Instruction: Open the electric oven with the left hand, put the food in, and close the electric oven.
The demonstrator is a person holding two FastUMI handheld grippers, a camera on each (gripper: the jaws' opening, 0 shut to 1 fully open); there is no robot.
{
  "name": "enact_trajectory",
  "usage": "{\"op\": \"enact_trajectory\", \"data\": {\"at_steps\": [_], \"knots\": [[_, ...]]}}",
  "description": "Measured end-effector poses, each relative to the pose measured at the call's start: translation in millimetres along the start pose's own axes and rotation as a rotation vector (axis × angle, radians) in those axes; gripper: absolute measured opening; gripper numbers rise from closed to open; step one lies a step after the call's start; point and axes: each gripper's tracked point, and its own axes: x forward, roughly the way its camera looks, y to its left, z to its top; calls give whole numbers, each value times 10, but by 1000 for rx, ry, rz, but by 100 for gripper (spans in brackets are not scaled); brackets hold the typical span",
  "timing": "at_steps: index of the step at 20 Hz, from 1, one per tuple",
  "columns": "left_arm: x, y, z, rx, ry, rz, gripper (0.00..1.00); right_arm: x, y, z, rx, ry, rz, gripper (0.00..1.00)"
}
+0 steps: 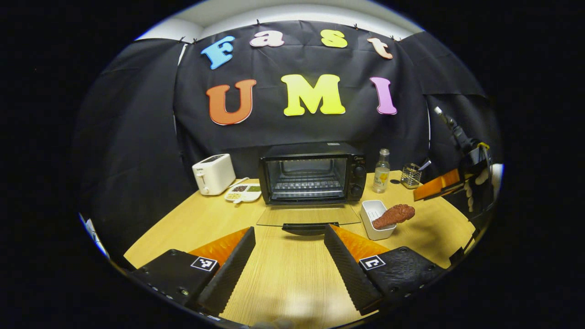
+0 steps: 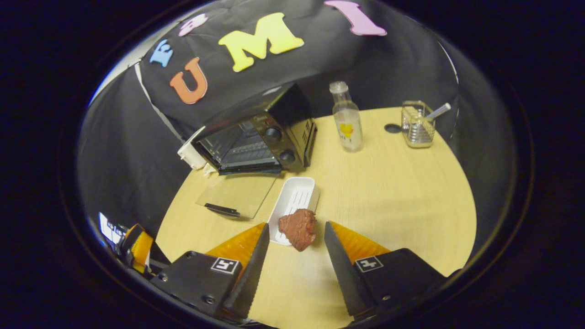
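The electric oven (image 1: pixel 312 176) stood at the far side of the table (image 1: pixel 283 274), its glass door (image 1: pixel 307 214) folded flat toward the near edge, leaving the rack free for loading. Just right of the door, the food (image 2: pixel 298 228) lay on the near end of a white tray (image 2: pixel 296 197). The right gripper (image 2: pixel 295 249) hovered before it, jaws spread to take it; the left gripper (image 1: pixel 289 249) waited open and empty.

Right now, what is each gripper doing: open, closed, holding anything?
Left gripper: open, holding nothing, facing the open oven door.
Right gripper: open, fingers either side of the food, not pressing on it.
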Motion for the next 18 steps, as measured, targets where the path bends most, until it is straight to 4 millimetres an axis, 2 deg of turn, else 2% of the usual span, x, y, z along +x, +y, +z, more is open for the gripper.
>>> {"op": "enact_trajectory", "data": {"at_steps": [3,4,6,7,8,9,10,13,18], "knots": [[-287,78,43,9,9,80,97,275,-116,-60,81,79,43,63],[-373,74,62,2,7,96,97,331,-55,-72,122,100,86,63],[-517,47,80,-4,5,116,96,416,22,-154,212,152,136,42],[-558,31,85,0,7,122,96,451,-10,-188,234,160,130,42],[-590,42,89,7,4,128,97,492,-19,-182,254,157,131,17],[-630,65,109,9,1,131,96,448,21,-185,265,160,134,22],[-669,71,140,4,-8,131,97,425,52,-171,266,159,142,18],[-794,127,155,1,-29,119,97,251,141,-58,234,103,129,15],[-1082,339,71,-35,-48,75,97,-214,560,126,252,-42,114,14]]}}
